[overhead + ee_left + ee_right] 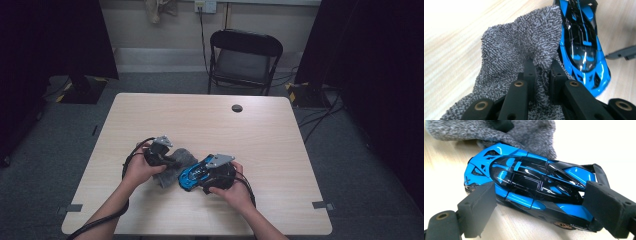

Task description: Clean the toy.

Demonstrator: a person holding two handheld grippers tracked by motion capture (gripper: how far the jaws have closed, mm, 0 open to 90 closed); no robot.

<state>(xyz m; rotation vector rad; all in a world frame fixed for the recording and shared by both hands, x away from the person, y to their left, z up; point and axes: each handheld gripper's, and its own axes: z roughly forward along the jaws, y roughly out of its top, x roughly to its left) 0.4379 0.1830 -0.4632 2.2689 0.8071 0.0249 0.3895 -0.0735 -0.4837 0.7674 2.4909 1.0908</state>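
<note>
- The left tool [541, 72] is pinching a fold of the grey cloth [524, 45], which lies on the bench [210, 120] touching the toy car.
- The right tool [536, 205] grips the blue and black toy car [529, 182] end to end, jaws wide.
- The car's wheels are mostly hidden; the cloth's near edge is cut off in the left gripper view.

Grey cloth [516, 47] hides car's [584, 45] side.

Dim overview; overexposed, soft close-ups
</note>
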